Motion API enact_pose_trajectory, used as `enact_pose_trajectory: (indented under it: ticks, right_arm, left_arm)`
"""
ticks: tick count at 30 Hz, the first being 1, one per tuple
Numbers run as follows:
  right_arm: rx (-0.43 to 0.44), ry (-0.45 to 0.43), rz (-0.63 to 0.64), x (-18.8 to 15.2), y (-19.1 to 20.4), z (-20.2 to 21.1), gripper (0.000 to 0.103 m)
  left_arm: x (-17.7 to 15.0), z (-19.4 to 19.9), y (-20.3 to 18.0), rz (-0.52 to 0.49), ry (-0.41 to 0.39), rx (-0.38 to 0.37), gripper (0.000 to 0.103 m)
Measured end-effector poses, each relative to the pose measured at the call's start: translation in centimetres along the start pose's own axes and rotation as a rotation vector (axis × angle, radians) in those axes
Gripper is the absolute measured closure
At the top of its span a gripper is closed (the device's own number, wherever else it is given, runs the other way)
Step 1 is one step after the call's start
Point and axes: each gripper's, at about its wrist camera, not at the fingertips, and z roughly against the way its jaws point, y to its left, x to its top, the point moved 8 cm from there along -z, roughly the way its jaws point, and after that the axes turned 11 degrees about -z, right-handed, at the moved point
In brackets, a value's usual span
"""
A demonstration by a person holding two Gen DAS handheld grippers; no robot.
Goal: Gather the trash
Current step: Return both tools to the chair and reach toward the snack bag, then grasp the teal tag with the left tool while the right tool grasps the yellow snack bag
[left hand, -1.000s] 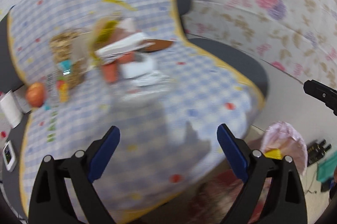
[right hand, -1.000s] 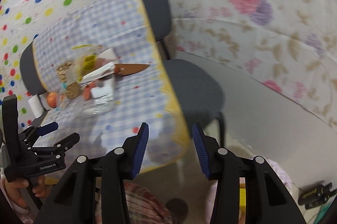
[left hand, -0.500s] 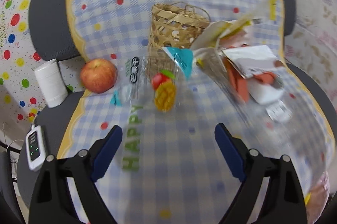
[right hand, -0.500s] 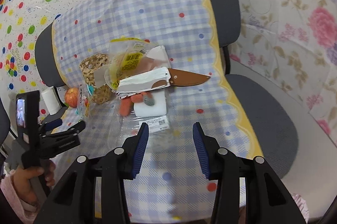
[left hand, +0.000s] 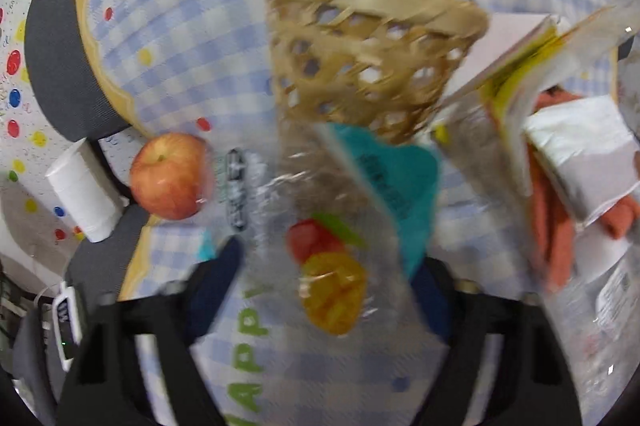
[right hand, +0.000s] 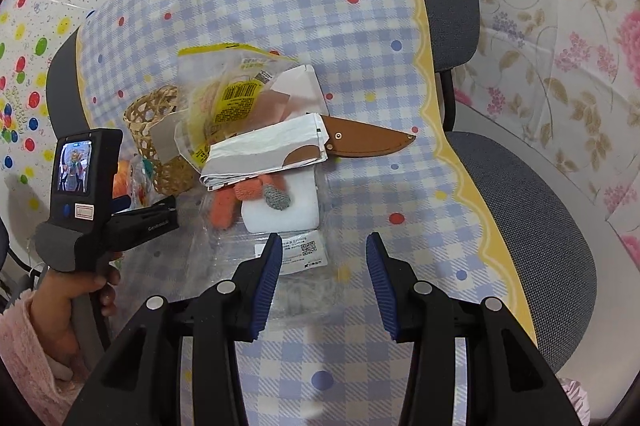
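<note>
A clear wrapper printed with fruit lies on the checked tablecloth, in front of a wicker basket. My left gripper straddles the wrapper and its jaws are closing; the blur hides whether the pads touch it. The wrapper's teal end leans on the basket. In the right wrist view, my right gripper hangs open and empty above a clear labelled packet. Behind the packet is a pile: folded white paper, a yellow-printed bag, orange knitted pieces and a white block. The left gripper reaches in beside the basket.
An apple sits at the cloth's left edge, with a white roll beyond it on a grey chair. A brown leather sheath pokes out from under the paper. Grey chairs flank the table, and a small white device lies lower left.
My left gripper swung from the pile to the fruit-print wrapper, came in close, and its jaws narrowed. My right gripper moved from the table's edge to over the clear packet.
</note>
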Motion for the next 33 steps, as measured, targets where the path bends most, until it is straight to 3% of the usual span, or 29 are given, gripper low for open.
enact_pose_trajectory:
  ticks: [1, 4, 6, 7, 11, 16, 19, 22, 28, 33]
  right_arm:
    - [0.002, -0.003, 0.01, -0.1, 0.2, 0.2, 0.058]
    - [0.007, -0.008, 0.031, -0.6, 0.9, 0.9, 0.058]
    - [0.006, -0.015, 0.043, -0.8, 1.2, 1.3, 0.058]
    - [0.011, -0.018, 0.046, -0.9, 1.4, 1.4, 0.059]
    - [0.031, -0.017, 0.045, -1.2, 1.9, 1.6, 0.058]
    - [0.048, -0.03, 0.052, -0.6, 3.3, 1.7, 0.058]
    - [0.052, -0.045, 0.054, 0.5, 4.2, 1.8, 0.057]
    - [0.055, -0.056, 0.06, 2.2, 5.3, 1.5, 0.042]
    - [0.113, -0.046, 0.009, 5.9, 8.8, -0.7, 0.036]
    - [0.103, -0.04, -0.048, 8.7, 11.2, -3.4, 0.041]
  left_arm:
    - [-0.4, 0.4, 0.5, 0.014, -0.001, -0.013, 0.047]
    - [-1.9, 2.7, 2.0, 0.01, -0.056, -0.012, 0.084]
    - [-2.6, 4.4, 3.1, 0.003, -0.123, -0.018, 0.098]
    - [-3.0, 5.6, 3.7, 0.006, -0.164, -0.036, 0.099]
    - [-4.6, 10.2, 5.8, 0.086, -0.288, -0.236, 0.102]
    - [-5.2, 15.5, 6.6, 0.104, -0.417, -0.309, 0.102]
    - [-4.9, 15.9, 6.5, 0.114, -0.432, -0.322, 0.102]
    - [-4.4, 15.1, 6.3, 0.091, -0.433, -0.294, 0.102]
    - [-3.6, 13.2, 6.2, 0.094, -0.403, -0.255, 0.102]
    - [-2.5, 11.5, 6.9, 0.106, -0.375, -0.255, 0.102]
